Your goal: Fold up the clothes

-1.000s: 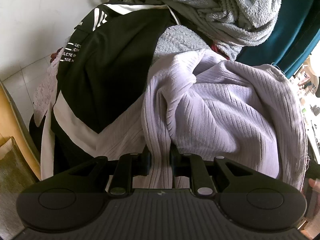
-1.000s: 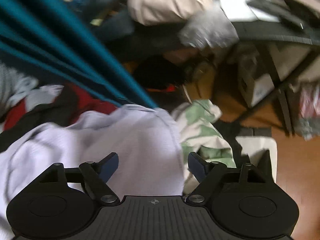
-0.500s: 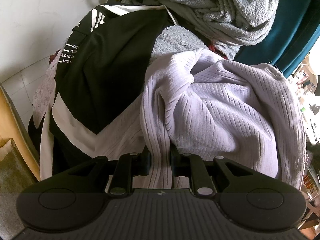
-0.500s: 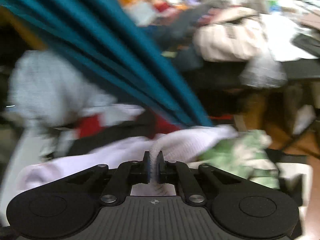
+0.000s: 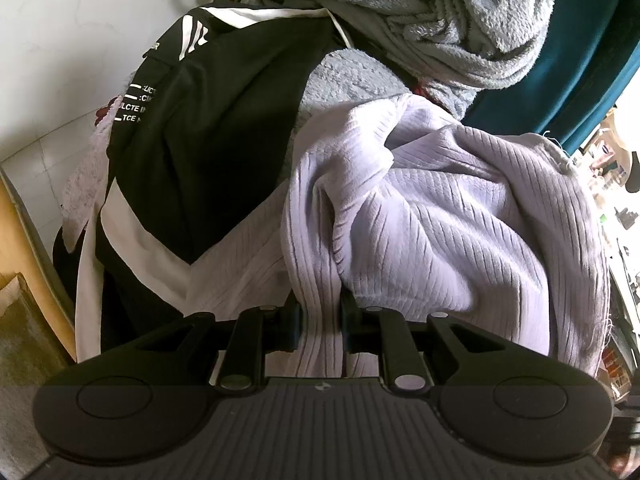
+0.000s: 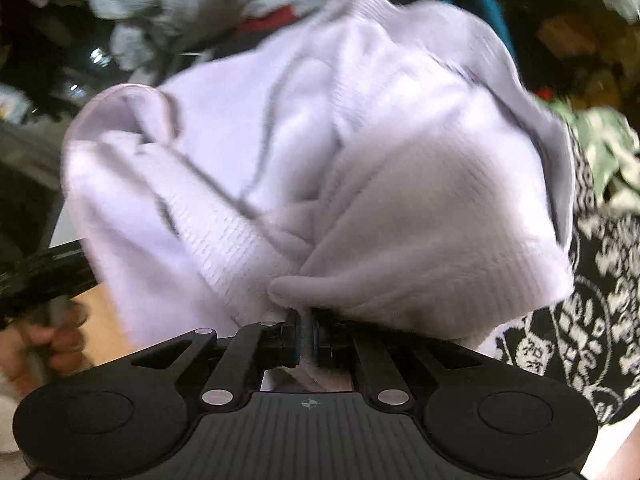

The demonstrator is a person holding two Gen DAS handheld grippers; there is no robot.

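Observation:
A pale lilac ribbed knit garment (image 5: 440, 216) lies bunched on a heap of clothes. My left gripper (image 5: 320, 322) is shut on a thick fold of it near the bottom of the left wrist view. In the right wrist view the same lilac garment (image 6: 320, 140) fills most of the frame, blurred and lifted. My right gripper (image 6: 306, 338) is shut on a thin edge of that cloth, which bulges over the fingers.
A black top with white stripes and lettering (image 5: 208, 120) lies left of the lilac knit. Grey fleece (image 5: 440, 28) is piled behind, beside teal fabric (image 5: 580, 60). A black-and-white patterned cloth (image 6: 592, 320) and a green printed one (image 6: 604, 148) lie to the right. A hand (image 6: 44, 344) shows at lower left.
My right gripper went from open to shut on the lilac garment's edge and then pulled it up, so the cloth now fills its view. The left gripper kept its hold and barely moved.

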